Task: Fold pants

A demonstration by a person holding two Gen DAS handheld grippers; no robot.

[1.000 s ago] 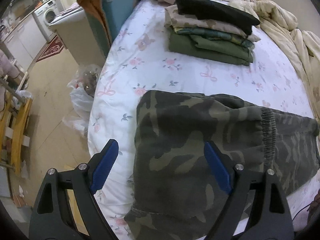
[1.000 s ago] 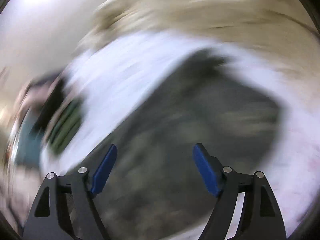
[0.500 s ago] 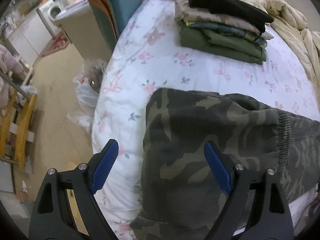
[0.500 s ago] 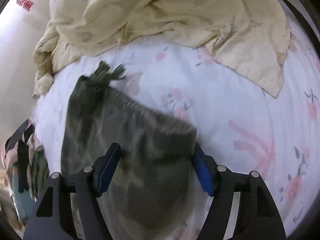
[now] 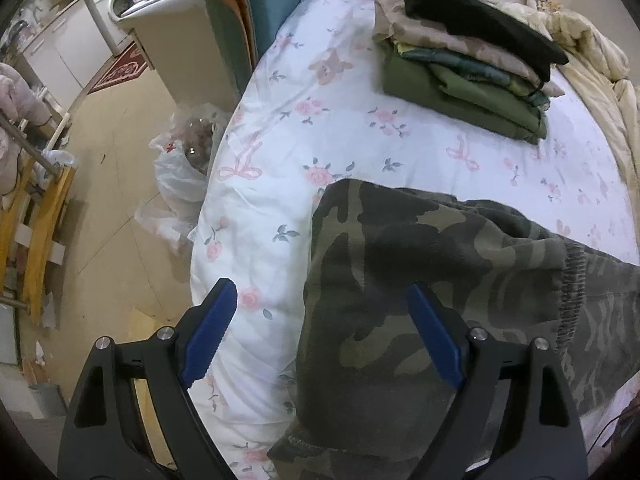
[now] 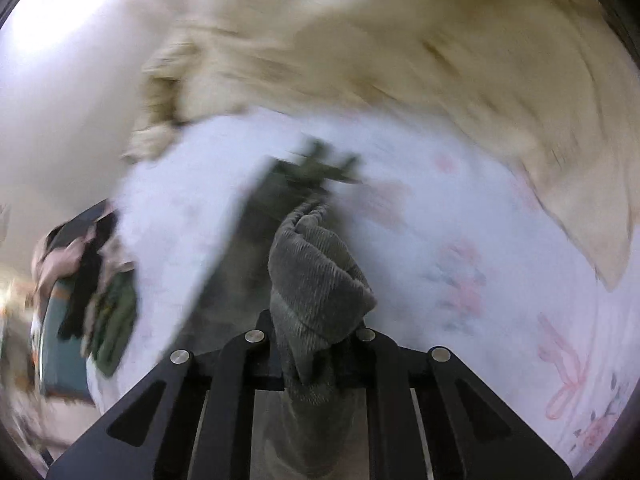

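The bed [image 5: 280, 92] is seen from above its near edge in the left wrist view, faced along the left tool [image 5: 320, 320] toward the far end, where a stack of folded clothes [image 5: 468, 60] lies; the floor beside the bed's left edge is included. The right wrist view is set close over the sheet, blurred, faced past the right tool [image 6: 316, 340] toward a cream blanket [image 6: 400, 60]. The camouflage pants [image 5: 420, 280] and the stack are shared by both.
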